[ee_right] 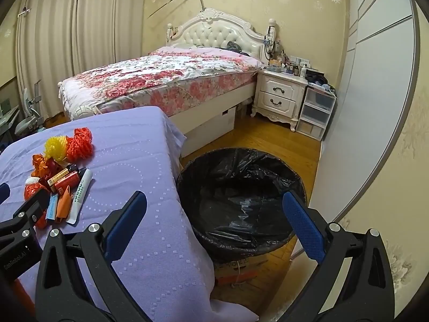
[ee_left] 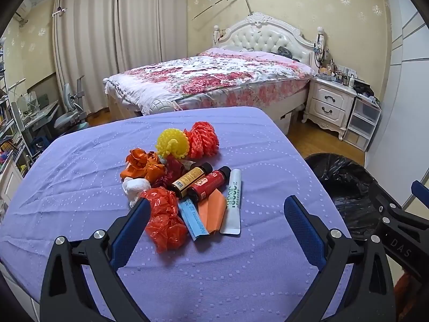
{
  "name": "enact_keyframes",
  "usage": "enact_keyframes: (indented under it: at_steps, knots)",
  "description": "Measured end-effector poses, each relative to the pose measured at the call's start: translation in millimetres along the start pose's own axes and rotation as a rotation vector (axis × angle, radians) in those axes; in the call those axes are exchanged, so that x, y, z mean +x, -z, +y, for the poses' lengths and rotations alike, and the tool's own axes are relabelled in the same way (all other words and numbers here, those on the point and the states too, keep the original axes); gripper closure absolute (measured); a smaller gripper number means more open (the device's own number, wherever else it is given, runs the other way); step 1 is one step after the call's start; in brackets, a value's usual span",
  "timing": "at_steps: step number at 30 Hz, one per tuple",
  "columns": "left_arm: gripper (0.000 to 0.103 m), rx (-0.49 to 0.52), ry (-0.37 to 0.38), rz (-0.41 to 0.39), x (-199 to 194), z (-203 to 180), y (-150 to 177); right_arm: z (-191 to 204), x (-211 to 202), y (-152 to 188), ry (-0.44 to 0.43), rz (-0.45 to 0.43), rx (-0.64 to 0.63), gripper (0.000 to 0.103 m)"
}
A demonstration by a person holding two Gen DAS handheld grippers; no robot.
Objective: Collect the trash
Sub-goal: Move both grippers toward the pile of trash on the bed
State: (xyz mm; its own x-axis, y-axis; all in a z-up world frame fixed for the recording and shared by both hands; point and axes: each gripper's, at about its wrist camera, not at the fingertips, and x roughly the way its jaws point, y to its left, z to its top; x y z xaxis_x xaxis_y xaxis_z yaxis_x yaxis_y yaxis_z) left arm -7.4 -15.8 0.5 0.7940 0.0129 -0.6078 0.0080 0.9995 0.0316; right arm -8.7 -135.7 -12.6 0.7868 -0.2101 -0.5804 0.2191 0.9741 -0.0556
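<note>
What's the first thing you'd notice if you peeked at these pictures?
Probably the bright heap of trash in the middle of the purple tablecloth: a spiky yellow ball, an orange-red mesh puff and crinkly red plastic bags. Next, the big bin with a black liner standing on the floor beside the table. Behind it all sits a bed with a rosy flowered cover.

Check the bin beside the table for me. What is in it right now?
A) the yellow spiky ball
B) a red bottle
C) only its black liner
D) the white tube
C: the right wrist view shows only the black liner inside the bin.
</note>
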Motion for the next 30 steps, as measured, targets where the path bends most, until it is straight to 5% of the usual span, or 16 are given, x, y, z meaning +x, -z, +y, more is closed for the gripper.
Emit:
enact_keyframes:
  at_steps: [30]
  knots:
    - [0.006,0.000,0.000,0.020,11,-2,4,-3,9,6,0.000,0.021,0.012,0.004]
